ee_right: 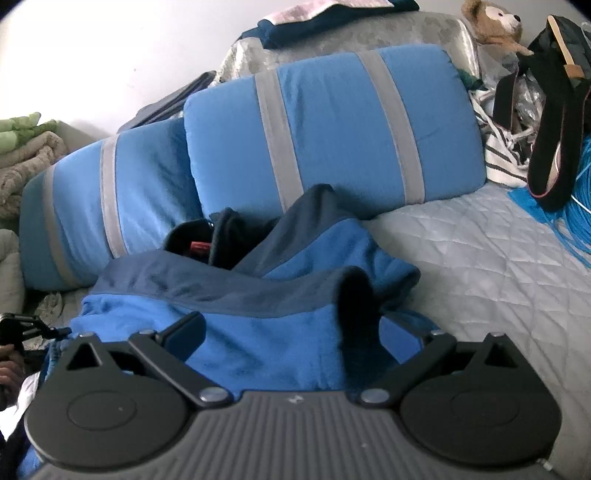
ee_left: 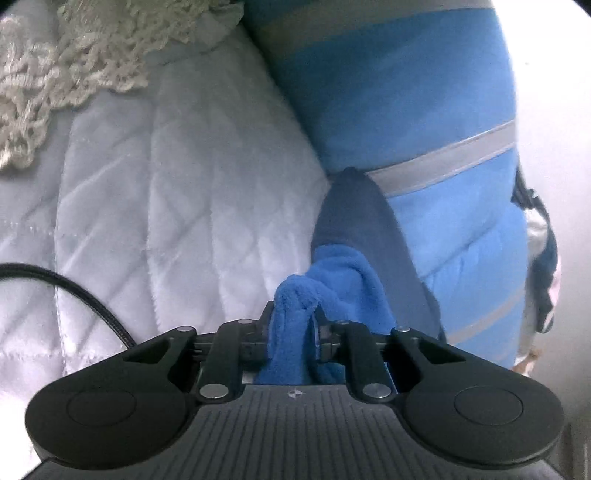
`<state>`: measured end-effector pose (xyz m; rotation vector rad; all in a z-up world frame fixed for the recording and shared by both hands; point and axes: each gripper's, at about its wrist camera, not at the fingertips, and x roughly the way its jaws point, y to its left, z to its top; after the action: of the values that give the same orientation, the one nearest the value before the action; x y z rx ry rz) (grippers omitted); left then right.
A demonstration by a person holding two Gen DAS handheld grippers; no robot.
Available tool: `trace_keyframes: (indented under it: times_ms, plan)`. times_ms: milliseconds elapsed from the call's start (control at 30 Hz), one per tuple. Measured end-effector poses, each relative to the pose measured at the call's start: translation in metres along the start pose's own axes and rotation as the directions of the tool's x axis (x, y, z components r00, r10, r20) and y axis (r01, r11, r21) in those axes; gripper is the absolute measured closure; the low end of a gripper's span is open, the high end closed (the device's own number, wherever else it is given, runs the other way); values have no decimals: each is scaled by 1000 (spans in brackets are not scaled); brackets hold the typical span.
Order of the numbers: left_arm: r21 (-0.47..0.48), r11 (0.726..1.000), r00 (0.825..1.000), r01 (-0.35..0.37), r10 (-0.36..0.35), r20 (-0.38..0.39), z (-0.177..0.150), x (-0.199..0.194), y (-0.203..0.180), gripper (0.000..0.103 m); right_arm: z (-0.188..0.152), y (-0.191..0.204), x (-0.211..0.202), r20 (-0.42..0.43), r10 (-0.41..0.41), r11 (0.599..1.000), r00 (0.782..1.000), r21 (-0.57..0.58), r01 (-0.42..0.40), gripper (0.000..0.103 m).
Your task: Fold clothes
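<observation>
fleece garment | blue, navy trim | crumpled | on quilted bed

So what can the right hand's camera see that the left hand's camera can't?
Only the right wrist view shows the teddy bear, the striped cloth, the black bag and the open right gripper over the fleece.

Only the left wrist view shows the cream lace throw, a black cable and the left gripper shut on a bunch of fleece.

Both show the blue fleece garment with its navy band, the blue cushions with grey stripes and the white quilted cover.
</observation>
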<state>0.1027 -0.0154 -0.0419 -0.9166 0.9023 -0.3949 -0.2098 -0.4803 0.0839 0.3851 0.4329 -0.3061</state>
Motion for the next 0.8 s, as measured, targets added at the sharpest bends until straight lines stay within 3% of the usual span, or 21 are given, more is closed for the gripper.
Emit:
trace_keyframes:
  times_ms: [67,233,433,500,533,567,633,700,800]
  plan:
    - [10,1000,1000,1,-1,1,-2,0,-3,81,0,-2,1,-10,0,1000,1000,9,1,0]
    - [-66,996,997,59,-56,48,-2,-5,8,73,0,-2,4,-31,6,1000,999,15,-5,0]
    - [-31,999,999,34,-32,40,-5,2,-3,68,-2,5,8,-58,8,1000,998,6,-8,0]
    - [-18,1000,999,25,-25,38,-6,5,-7,70,-3,8,10,-61,8,1000,998,-5,-8,0]
    - [-6,1000,998,23,-22,50,-8,4,-10,81,-3,9,11,-63,10,1000,998,-11,-10,0]
    - [7,1000,998,19,-20,63,-10,3,-14,81,-3,10,12,-66,11,1000,998,-17,-12,0]
    - [88,996,996,-14,6,92,-15,-1,-29,83,-3,13,15,-73,20,999,997,-31,-23,0]
    - [225,972,992,-66,39,123,-24,-8,-51,83,-2,17,17,-79,38,998,996,-52,-42,0]
    - [435,888,981,-147,74,179,-43,-17,-89,84,0,28,17,-68,83,990,994,-109,-90,0]
